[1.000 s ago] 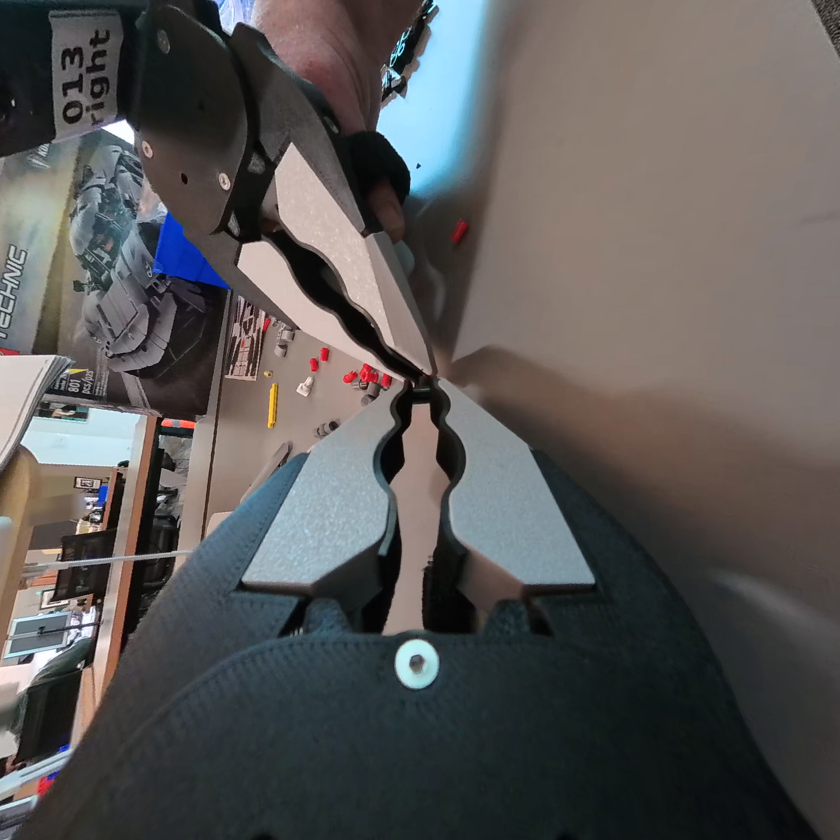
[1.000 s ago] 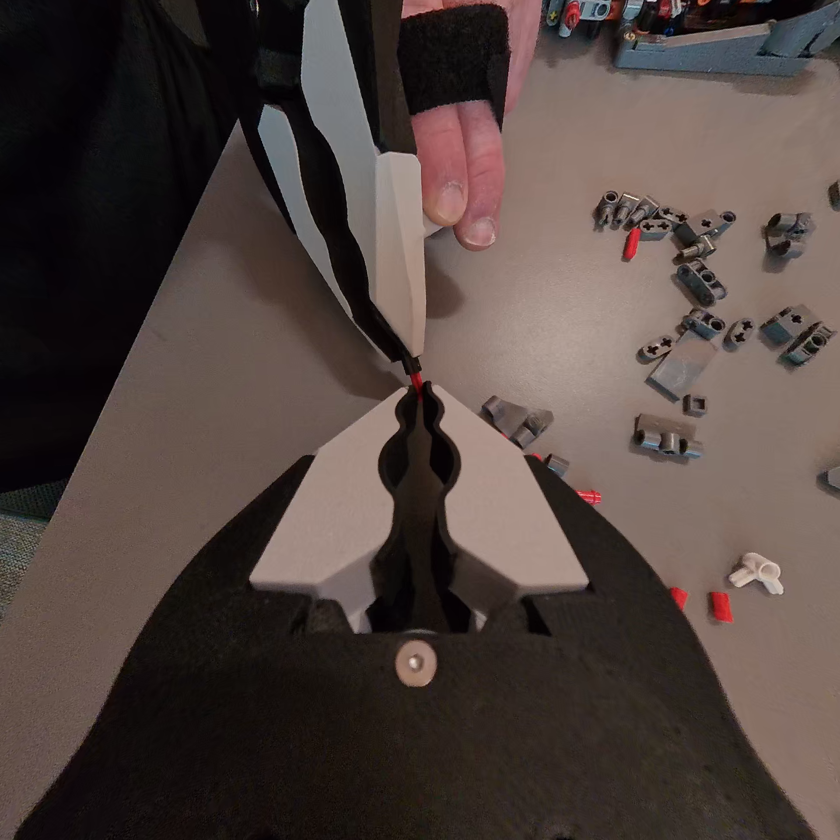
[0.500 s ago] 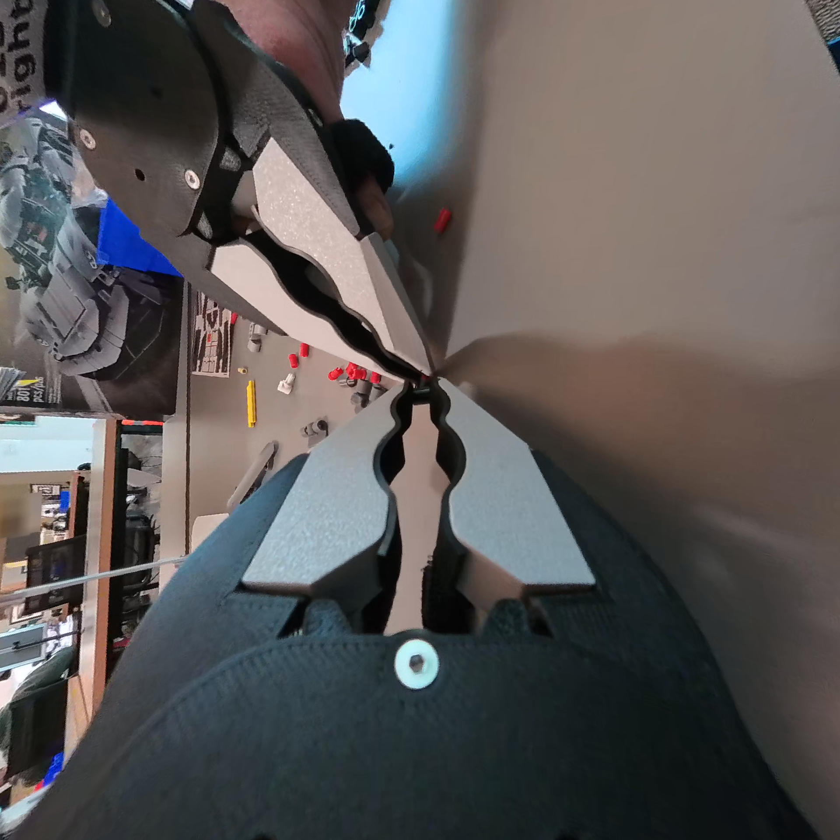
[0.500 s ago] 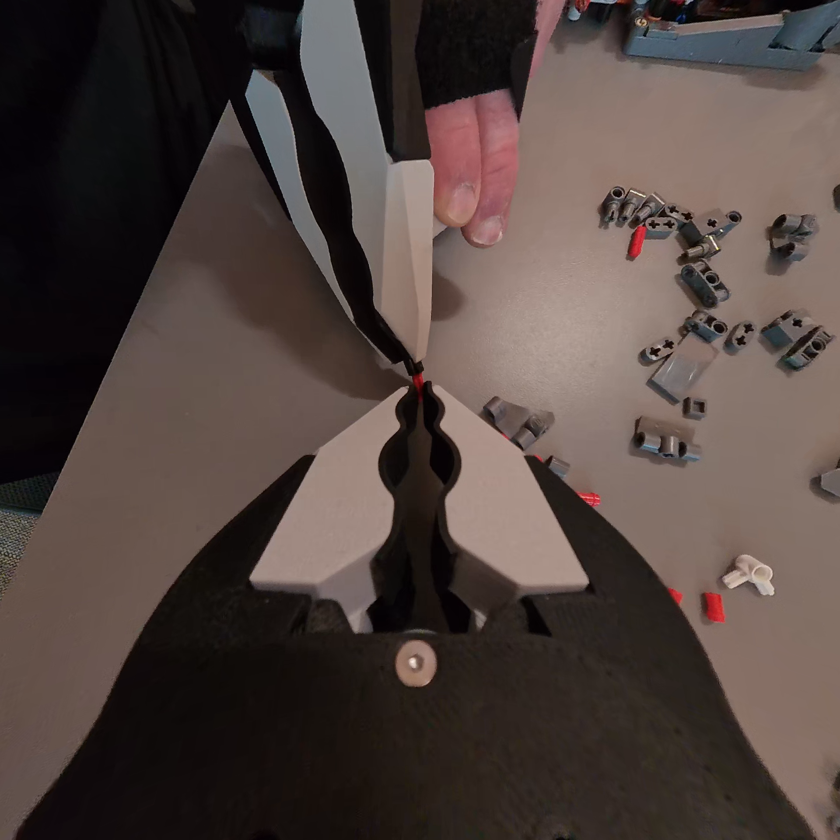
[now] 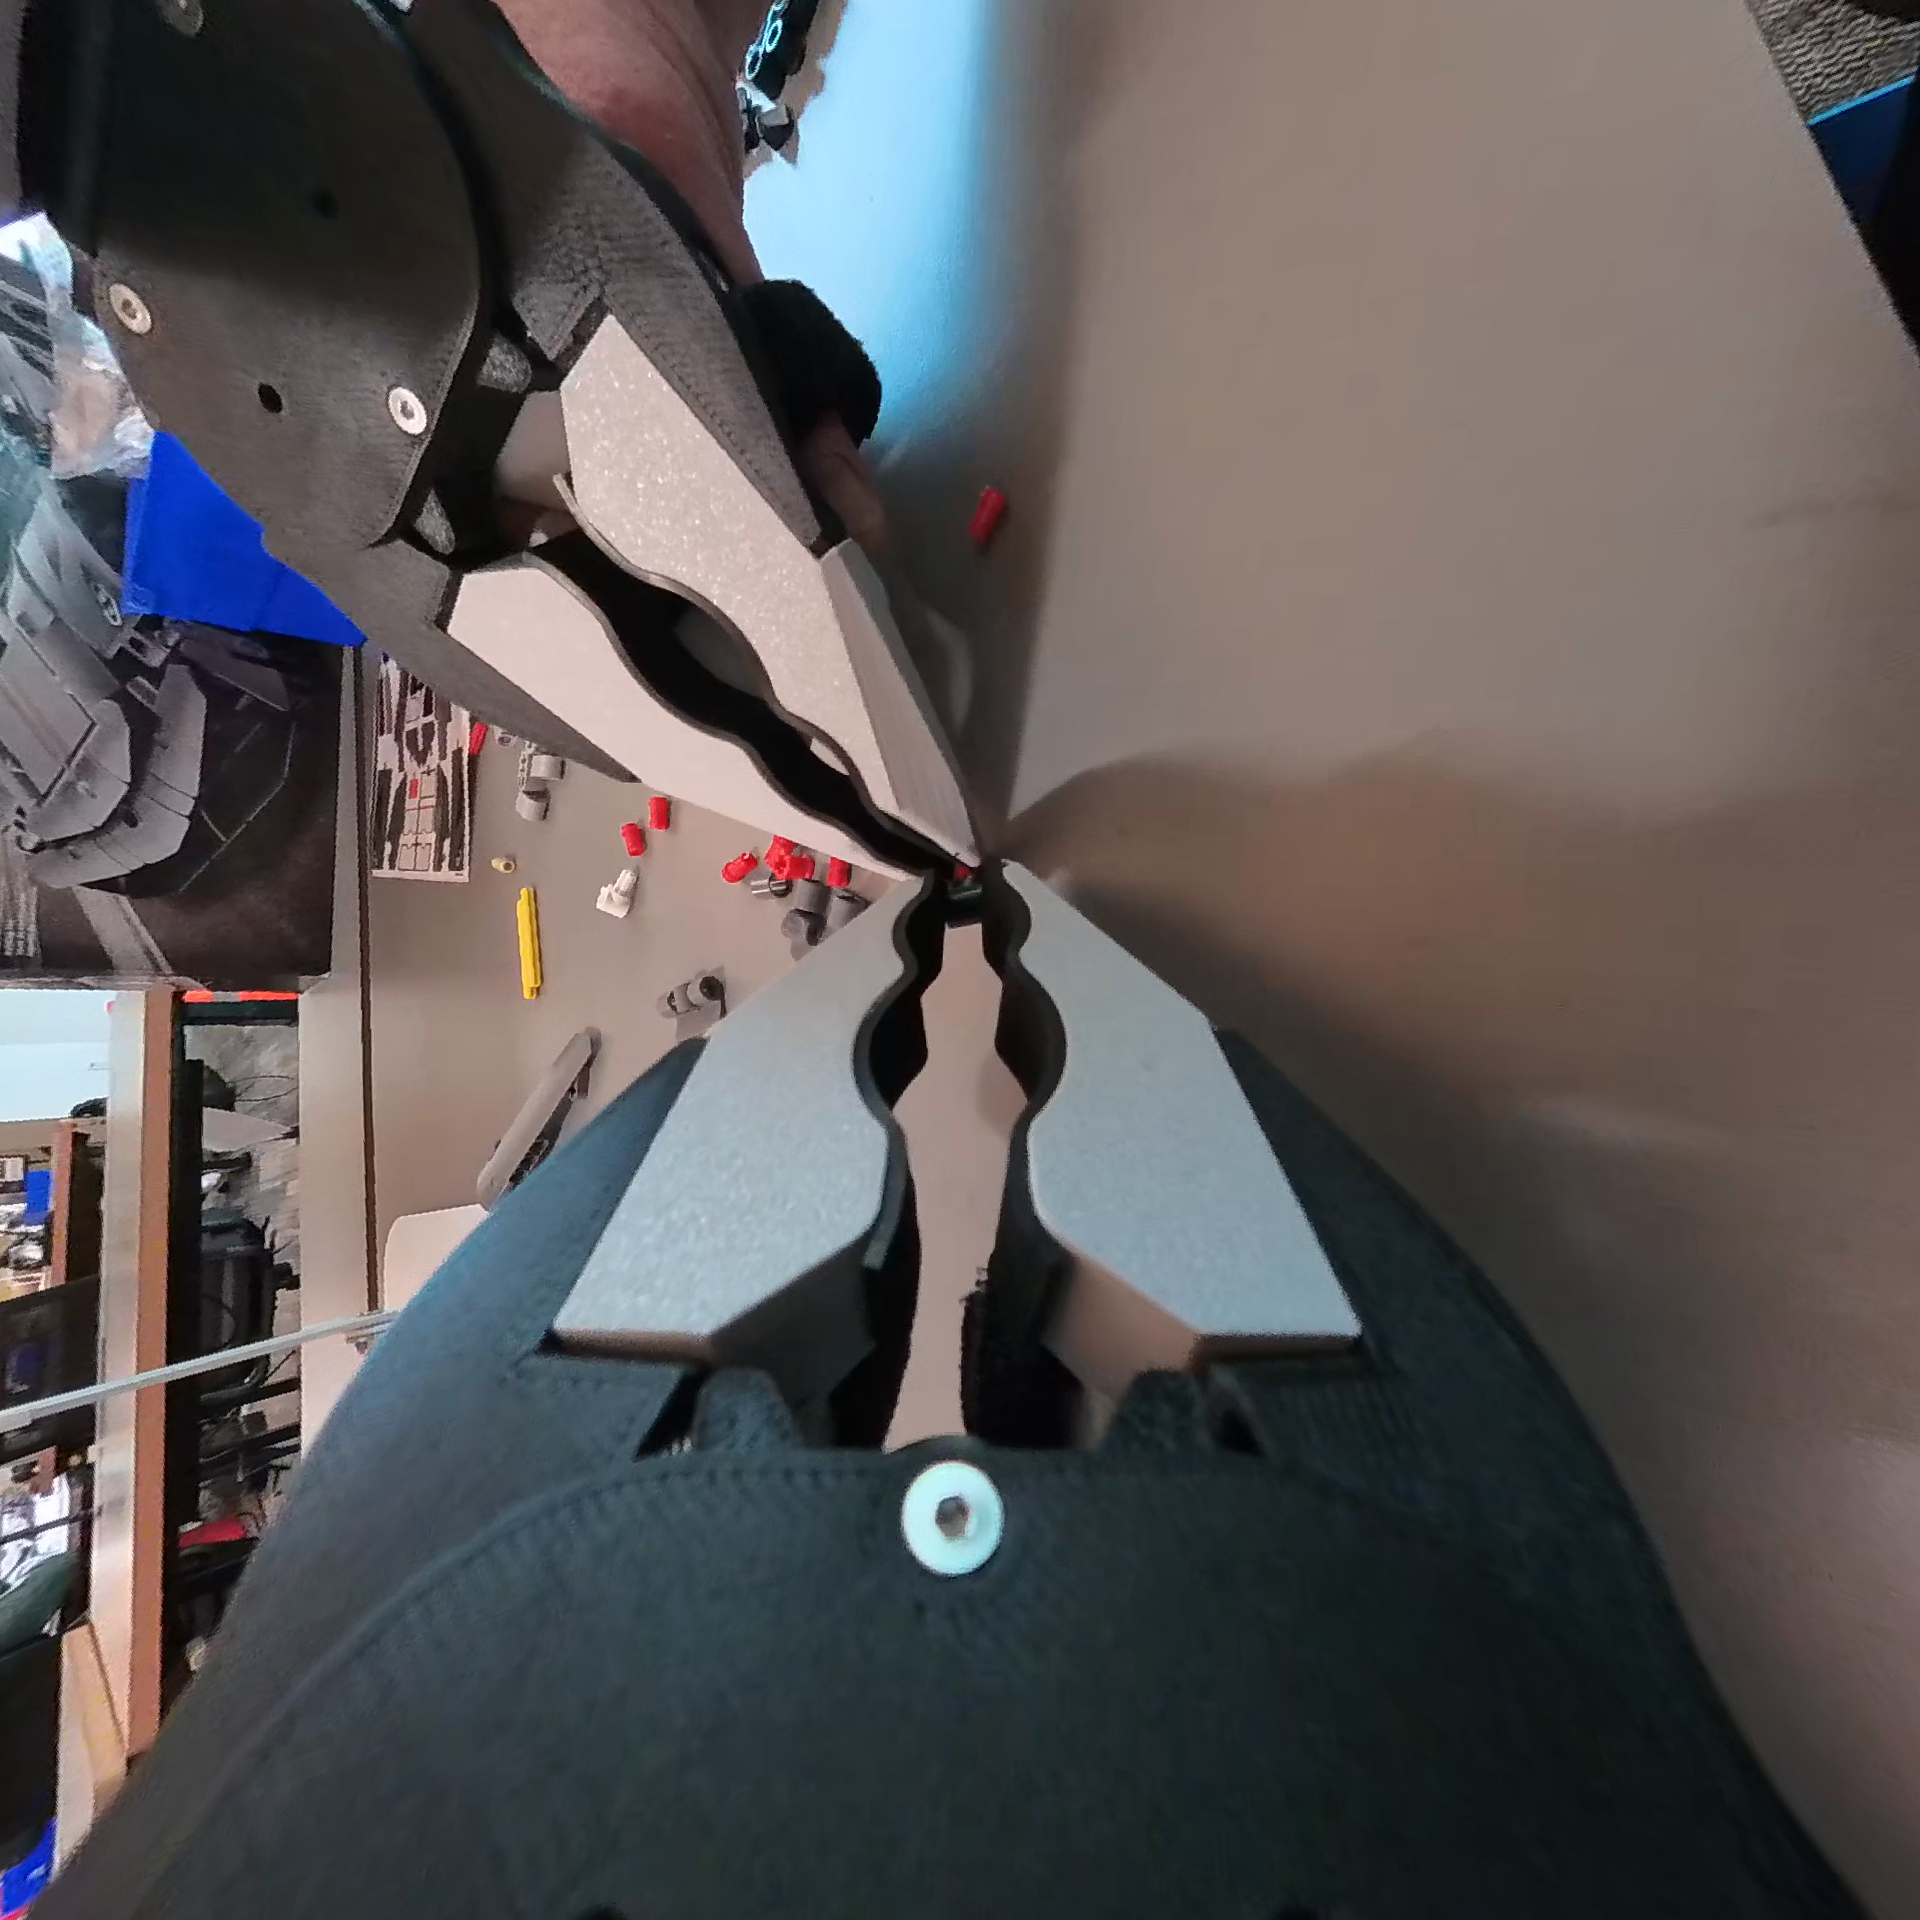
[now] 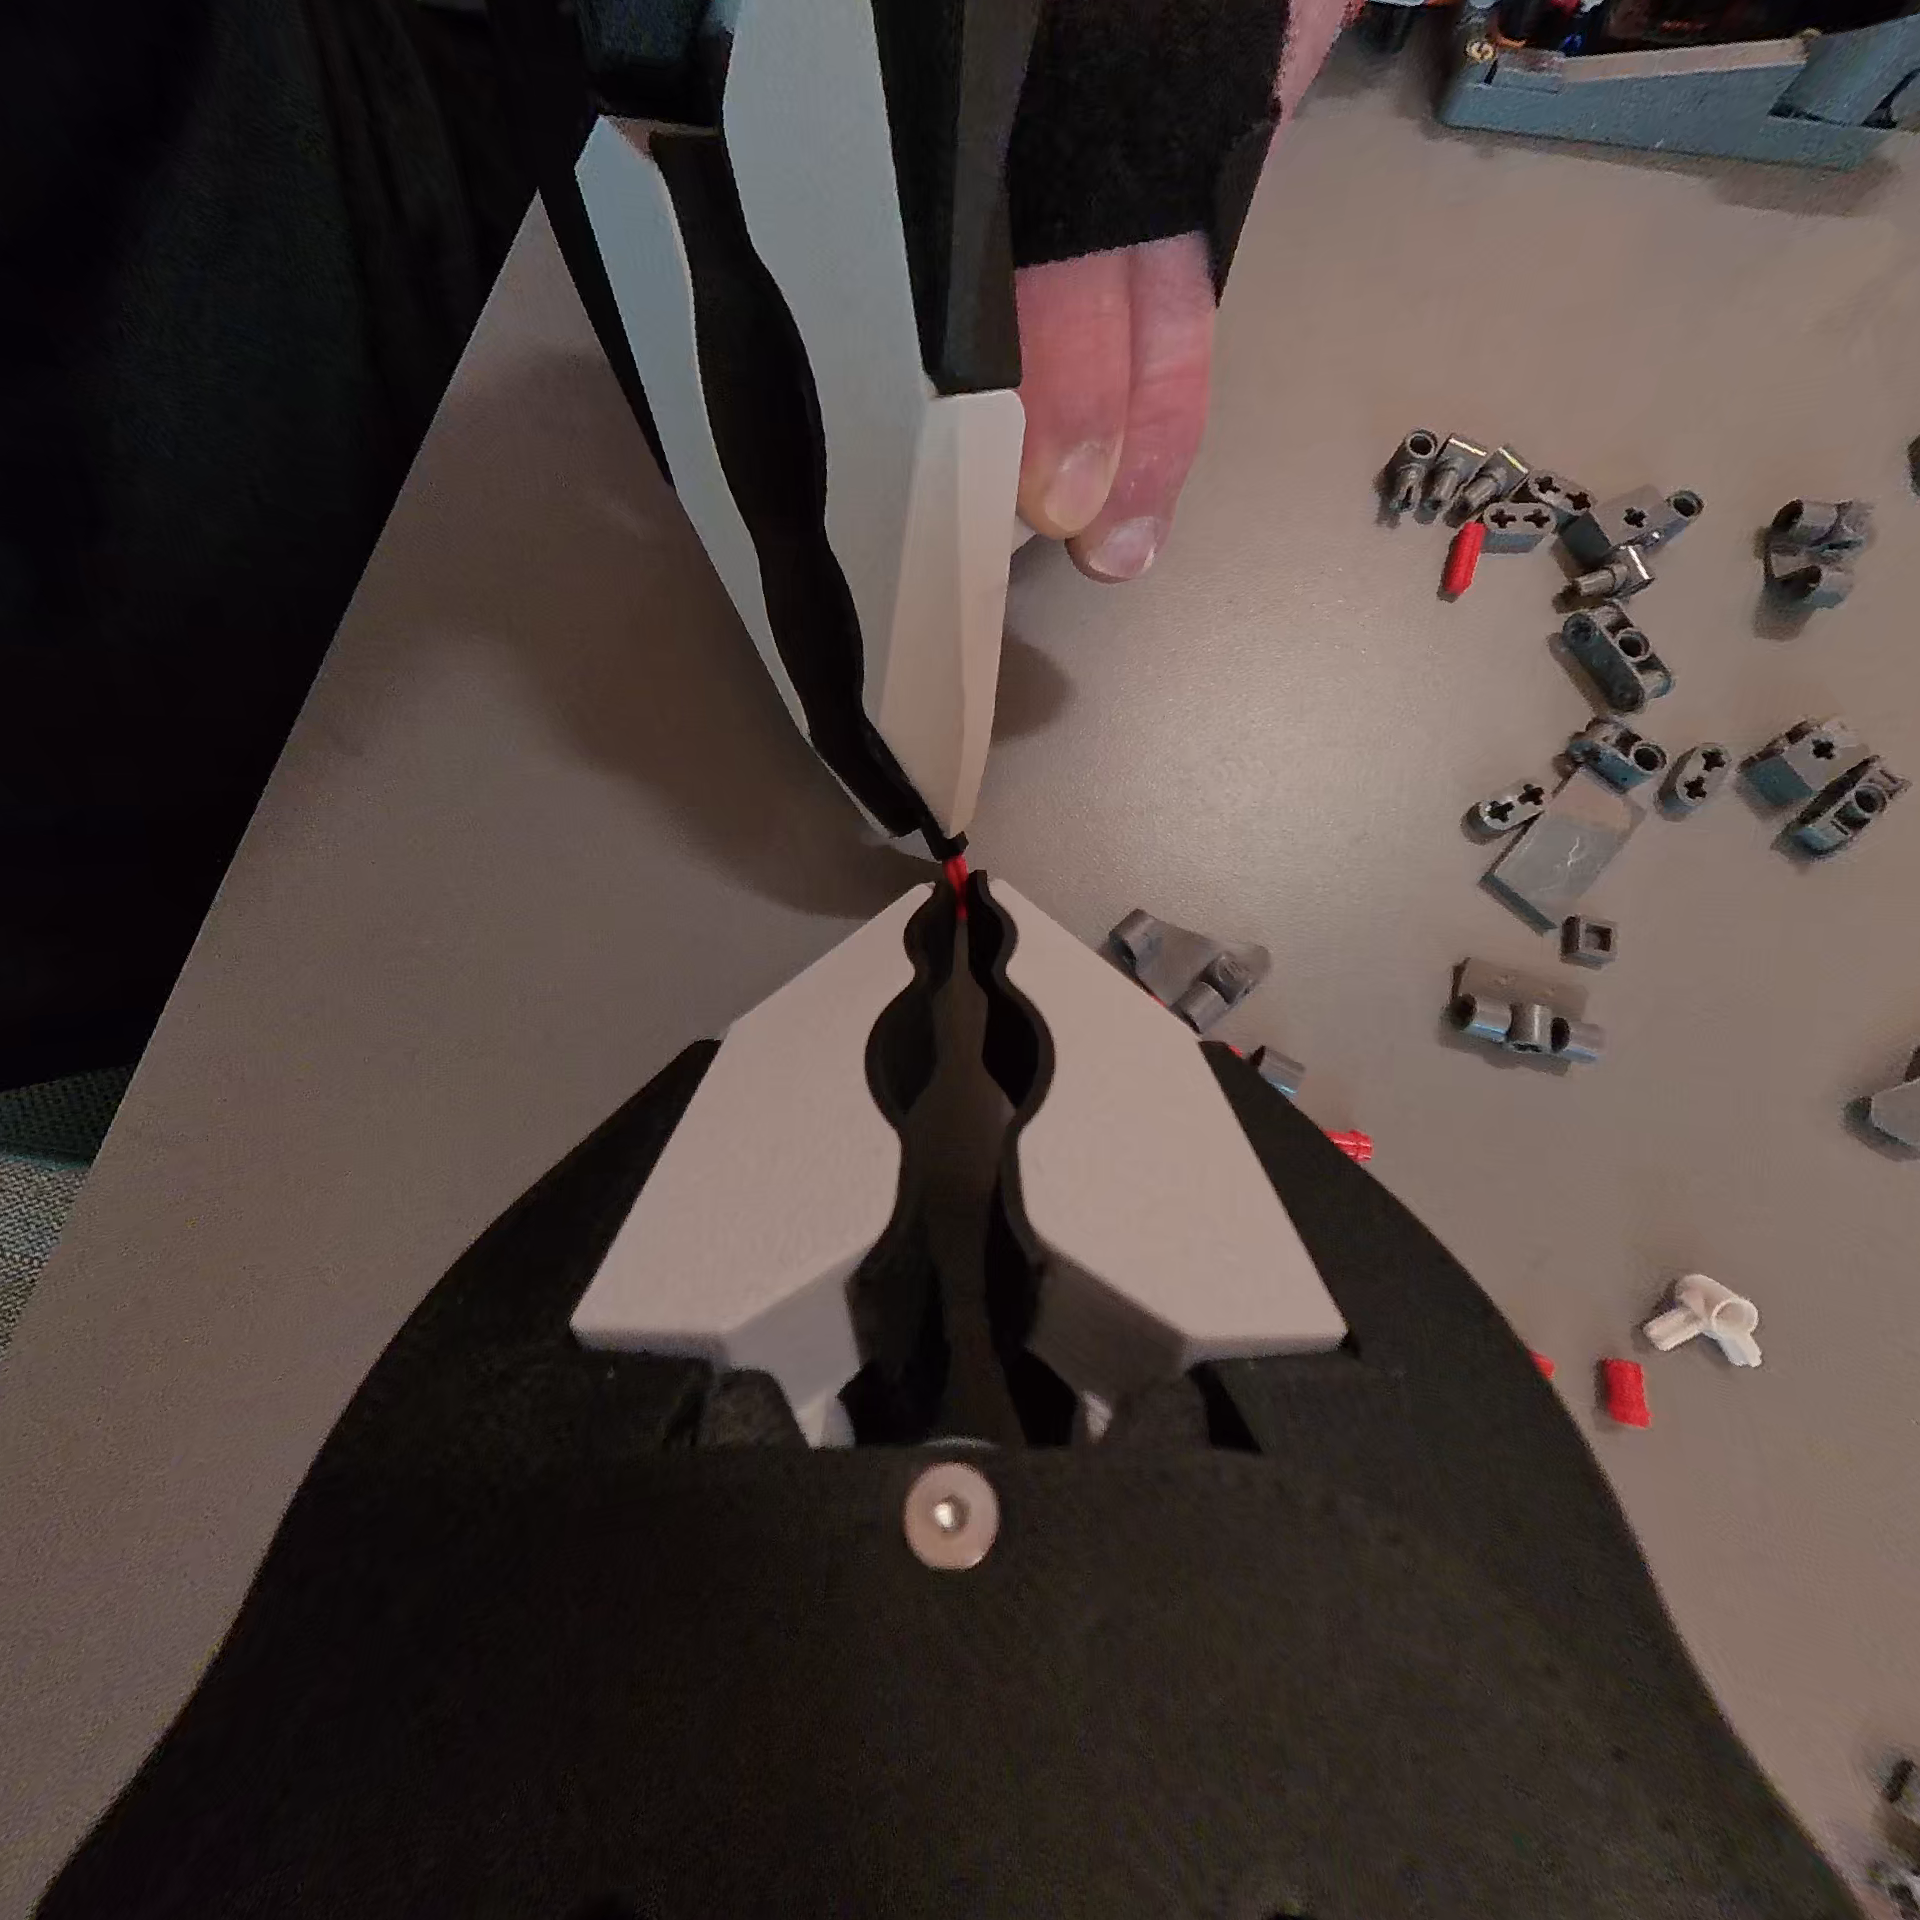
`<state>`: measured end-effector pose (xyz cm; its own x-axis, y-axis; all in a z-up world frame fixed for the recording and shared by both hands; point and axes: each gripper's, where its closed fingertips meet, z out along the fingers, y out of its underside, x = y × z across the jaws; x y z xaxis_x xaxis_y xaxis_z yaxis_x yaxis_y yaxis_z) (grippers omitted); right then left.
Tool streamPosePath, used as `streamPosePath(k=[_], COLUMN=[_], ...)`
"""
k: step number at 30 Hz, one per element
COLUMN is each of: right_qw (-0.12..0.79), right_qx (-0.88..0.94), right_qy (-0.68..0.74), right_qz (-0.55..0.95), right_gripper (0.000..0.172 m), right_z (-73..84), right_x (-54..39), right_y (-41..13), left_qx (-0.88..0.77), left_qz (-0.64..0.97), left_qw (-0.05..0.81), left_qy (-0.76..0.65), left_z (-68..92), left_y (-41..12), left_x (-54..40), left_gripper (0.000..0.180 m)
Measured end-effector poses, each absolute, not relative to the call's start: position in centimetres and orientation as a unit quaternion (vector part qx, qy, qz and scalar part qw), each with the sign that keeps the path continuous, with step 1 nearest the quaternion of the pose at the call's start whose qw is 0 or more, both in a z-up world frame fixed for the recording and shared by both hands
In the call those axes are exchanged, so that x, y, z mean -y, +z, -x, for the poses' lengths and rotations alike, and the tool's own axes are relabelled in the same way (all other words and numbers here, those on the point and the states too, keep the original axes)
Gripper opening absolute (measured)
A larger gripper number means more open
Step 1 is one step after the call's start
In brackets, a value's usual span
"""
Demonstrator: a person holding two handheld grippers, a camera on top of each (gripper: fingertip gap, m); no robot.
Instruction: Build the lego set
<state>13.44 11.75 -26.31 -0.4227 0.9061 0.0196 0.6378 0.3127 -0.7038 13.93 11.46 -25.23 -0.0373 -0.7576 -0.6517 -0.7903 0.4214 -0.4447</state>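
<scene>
Grey-brown table [image 6: 1299, 312] fills both views. Grey baseplate structure [image 6: 1662, 94] sits at upper right of the right wrist view. Loose grey bricks [image 6: 1621, 665] lie scattered at right of that frame, a white connector [image 6: 1704, 1330] lower right, a yellow pin [image 5: 529, 940] at left of the left wrist view. At frame centre, the right gripper [image 6: 961, 899] pinches a thin red pin [image 6: 958, 883] with jaws pressed together. The left gripper [image 5: 964, 888] clamps a small black piece [image 5: 961, 902], meeting the red pin tip to tip.
</scene>
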Motion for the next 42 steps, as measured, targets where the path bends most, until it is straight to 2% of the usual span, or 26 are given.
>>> streamPosePath(k=[21,42], right_qw=[0.211,0.230], right_qx=[0.786,0.779], right_qy=[0.319,0.313], right_qz=[0.486,0.493], right_gripper=[0.000,0.000], right_z=[-13.54,-13.45], right_x=[-11.67,-11.86], right_y=[-26.34,-26.35], left_qx=[-0.711,-0.694], left_qz=[0.517,0.489], left_qw=[0.476,0.527], left_qy=[-0.019,0.048], left_z=[-14.16,-14.04], left_y=[-25.45,-25.84], left_x=[-11.28,-11.67], left_gripper=[0.006,0.005])
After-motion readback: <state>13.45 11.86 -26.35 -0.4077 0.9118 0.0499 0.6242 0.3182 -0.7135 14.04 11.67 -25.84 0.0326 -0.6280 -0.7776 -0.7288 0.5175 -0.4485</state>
